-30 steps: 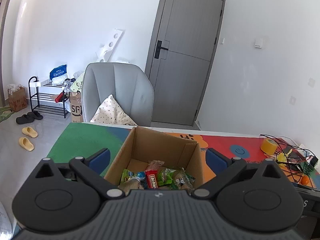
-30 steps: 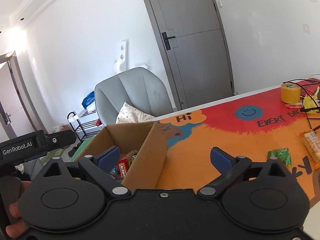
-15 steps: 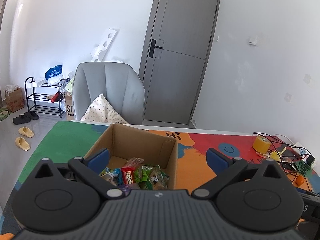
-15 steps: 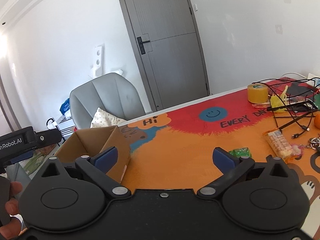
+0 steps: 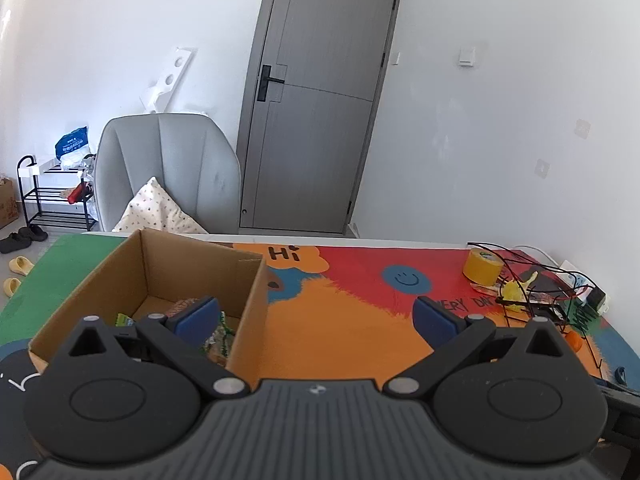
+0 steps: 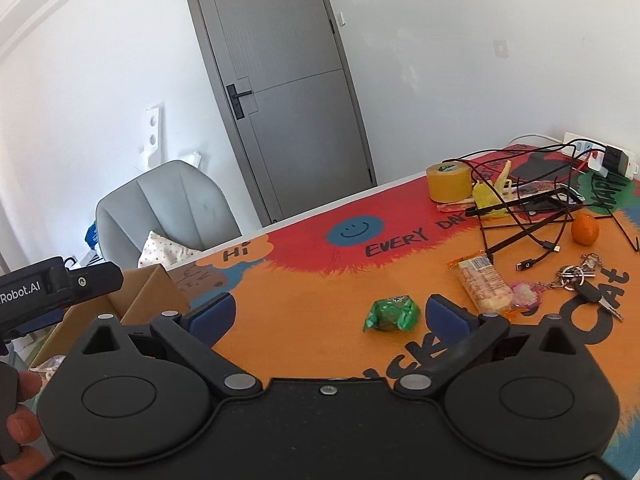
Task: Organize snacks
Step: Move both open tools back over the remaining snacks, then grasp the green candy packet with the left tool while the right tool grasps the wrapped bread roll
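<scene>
A brown cardboard box (image 5: 248, 292) stands on the colourful mat at the left and holds several snack packets (image 5: 218, 334); it also shows in the right wrist view (image 6: 156, 296). My left gripper (image 5: 316, 318) is open and empty, with its left finger over the box's right side. My right gripper (image 6: 330, 314) is open and empty above the orange part of the mat. A green wrapped snack (image 6: 392, 314) lies between the right gripper's fingers, near the right one. A long wafer packet (image 6: 482, 284) lies further right.
A yellow tape roll (image 6: 449, 182), black cables and a stand (image 6: 528, 208), an orange fruit (image 6: 585, 230), keys (image 6: 588, 288) and a power strip (image 6: 600, 156) crowd the table's right end. A grey chair (image 5: 168, 176) with a cushion stands behind the table.
Both grippers swung right. The box slid to the left in both views, and the green snack, wafer packet and keys came into the right wrist view.
</scene>
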